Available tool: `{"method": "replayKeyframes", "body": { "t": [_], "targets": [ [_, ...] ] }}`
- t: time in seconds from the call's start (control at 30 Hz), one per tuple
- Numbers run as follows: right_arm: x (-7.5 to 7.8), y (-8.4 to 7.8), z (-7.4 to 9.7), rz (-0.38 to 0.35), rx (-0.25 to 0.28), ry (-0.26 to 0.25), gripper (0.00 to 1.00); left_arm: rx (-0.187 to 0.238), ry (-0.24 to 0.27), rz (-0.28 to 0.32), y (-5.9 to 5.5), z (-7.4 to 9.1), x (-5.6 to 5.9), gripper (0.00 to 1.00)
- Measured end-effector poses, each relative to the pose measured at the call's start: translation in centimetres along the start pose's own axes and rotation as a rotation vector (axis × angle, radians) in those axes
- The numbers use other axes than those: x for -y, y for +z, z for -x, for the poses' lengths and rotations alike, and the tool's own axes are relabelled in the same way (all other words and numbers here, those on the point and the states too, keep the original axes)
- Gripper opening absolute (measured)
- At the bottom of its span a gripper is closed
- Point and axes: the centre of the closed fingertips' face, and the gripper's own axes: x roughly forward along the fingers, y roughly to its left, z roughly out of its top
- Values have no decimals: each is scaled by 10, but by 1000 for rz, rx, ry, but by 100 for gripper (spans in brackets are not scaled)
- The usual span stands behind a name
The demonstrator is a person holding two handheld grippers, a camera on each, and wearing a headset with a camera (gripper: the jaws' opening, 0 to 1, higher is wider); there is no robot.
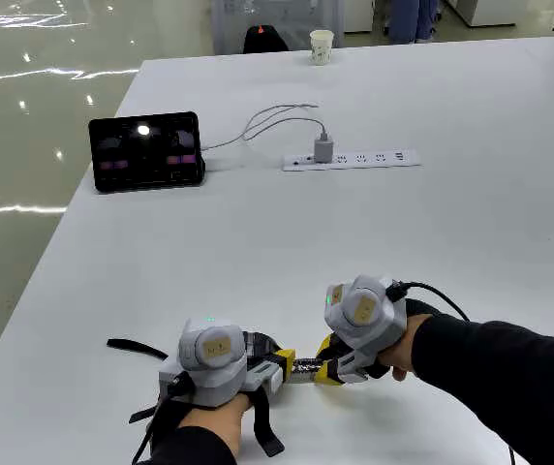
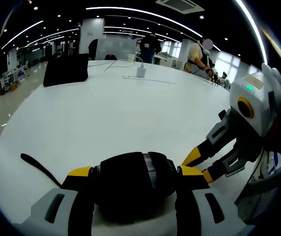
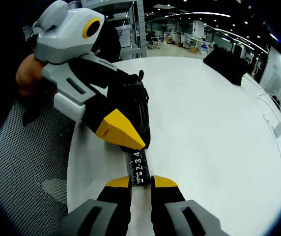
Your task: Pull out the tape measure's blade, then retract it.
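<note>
Near the counter [image 1: 374,242]'s front edge, the left gripper [image 2: 134,172]'s fingers [image 2: 79,172] clamp the tape measure [image 2: 133,191]'s case. Just beside it the right gripper [image 3: 140,183] pinches the blade [image 3: 137,164], barely out. Likely the pull-out step: next, draw the right gripper steadily away from the case.

The tape measure [image 2: 133,189] has a rounded black case, clamped on both sides by the yellow-tipped jaws of the left hand-held gripper [image 2: 134,172] low over the near part of the white desk [image 1: 354,242]. Its black strap [image 2: 40,167] trails across the desk. A short length of dark blade [image 3: 137,169] is drawn out, showing the pale numerals 2, 3 and 4. Its end is pinched in the right hand-held gripper [image 3: 140,183].
</note>
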Motion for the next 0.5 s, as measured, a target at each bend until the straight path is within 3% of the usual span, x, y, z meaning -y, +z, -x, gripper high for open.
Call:
{"method": "replayKeyframes", "body": {
  "t": [0.5],
  "targets": [
    [0,15,-11,31,13,-6,11,-1,2,8,0,-1,-1,62]
  ]
}}
